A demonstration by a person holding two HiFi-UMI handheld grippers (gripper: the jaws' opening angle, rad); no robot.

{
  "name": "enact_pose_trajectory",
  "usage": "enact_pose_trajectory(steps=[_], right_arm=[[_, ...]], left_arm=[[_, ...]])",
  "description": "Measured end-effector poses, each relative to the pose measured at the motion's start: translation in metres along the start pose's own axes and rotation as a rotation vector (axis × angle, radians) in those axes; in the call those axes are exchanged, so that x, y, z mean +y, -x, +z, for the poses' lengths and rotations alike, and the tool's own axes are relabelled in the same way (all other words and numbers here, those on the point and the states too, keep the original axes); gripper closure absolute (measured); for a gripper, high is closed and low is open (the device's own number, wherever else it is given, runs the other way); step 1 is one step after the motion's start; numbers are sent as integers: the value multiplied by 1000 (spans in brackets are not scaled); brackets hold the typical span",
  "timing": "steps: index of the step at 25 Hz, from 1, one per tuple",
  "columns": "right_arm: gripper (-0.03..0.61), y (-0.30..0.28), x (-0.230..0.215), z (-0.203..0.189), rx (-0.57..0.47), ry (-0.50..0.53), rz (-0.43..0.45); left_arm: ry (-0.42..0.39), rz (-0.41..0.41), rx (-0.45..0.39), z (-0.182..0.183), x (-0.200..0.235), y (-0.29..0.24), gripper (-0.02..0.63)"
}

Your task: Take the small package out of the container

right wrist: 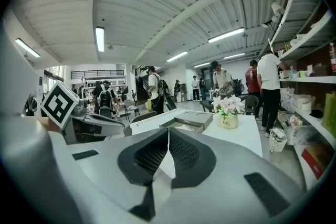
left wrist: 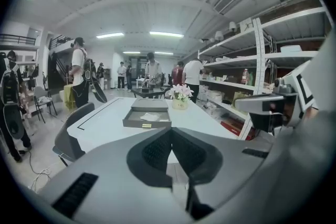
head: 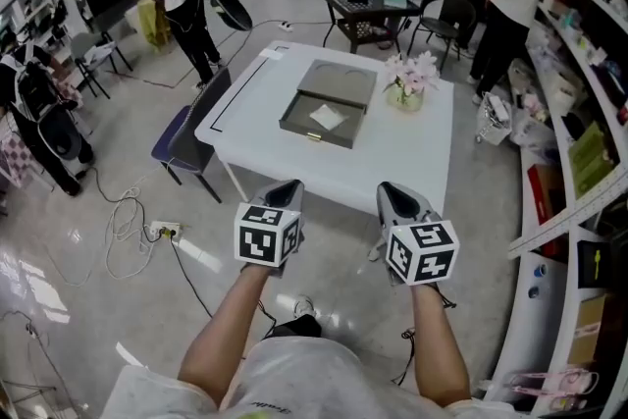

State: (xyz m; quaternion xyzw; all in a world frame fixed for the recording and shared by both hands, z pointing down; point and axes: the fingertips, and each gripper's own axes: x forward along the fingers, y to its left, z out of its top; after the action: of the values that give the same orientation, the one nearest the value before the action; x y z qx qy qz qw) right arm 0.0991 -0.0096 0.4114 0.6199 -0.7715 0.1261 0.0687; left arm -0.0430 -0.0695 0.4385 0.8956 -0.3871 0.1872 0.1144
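Observation:
A grey open container (head: 329, 108) lies on the white table (head: 422, 152), its lid folded back. Inside it rests a small white package (head: 327, 117). My left gripper (head: 286, 187) and right gripper (head: 393, 193) hover side by side over the floor, short of the table's near edge and well away from the container. Both are shut and hold nothing. In the left gripper view the jaws (left wrist: 171, 131) meet, with the container (left wrist: 148, 118) and package (left wrist: 149, 117) far ahead. From the right gripper view, the closed gripper (right wrist: 168, 131) points at the container (right wrist: 188, 121).
A vase of pink flowers (head: 410, 81) stands on the table just right of the container. A dark chair (head: 191, 128) is at the table's left side. A power strip and cables (head: 162, 231) lie on the floor. Shelves (head: 579, 113) line the right; people stand behind.

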Motion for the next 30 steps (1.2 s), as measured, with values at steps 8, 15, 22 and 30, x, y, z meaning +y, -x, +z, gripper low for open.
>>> enact_pose_trajectory(steps=[8, 15, 22, 30], right_arm=[[533, -67, -12, 15, 32, -21, -22], [491, -118, -11, 25, 58, -36, -31], [459, -159, -9, 23, 110, -22, -32], [438, -190, -18, 15, 154, -50, -22]], left_arm=[[-19, -43, 21, 27, 42, -48, 613], [-26, -76, 32, 42, 80, -76, 613], [-28, -102, 37, 46, 111, -94, 612], [-28, -122, 49, 43, 123, -118, 612]])
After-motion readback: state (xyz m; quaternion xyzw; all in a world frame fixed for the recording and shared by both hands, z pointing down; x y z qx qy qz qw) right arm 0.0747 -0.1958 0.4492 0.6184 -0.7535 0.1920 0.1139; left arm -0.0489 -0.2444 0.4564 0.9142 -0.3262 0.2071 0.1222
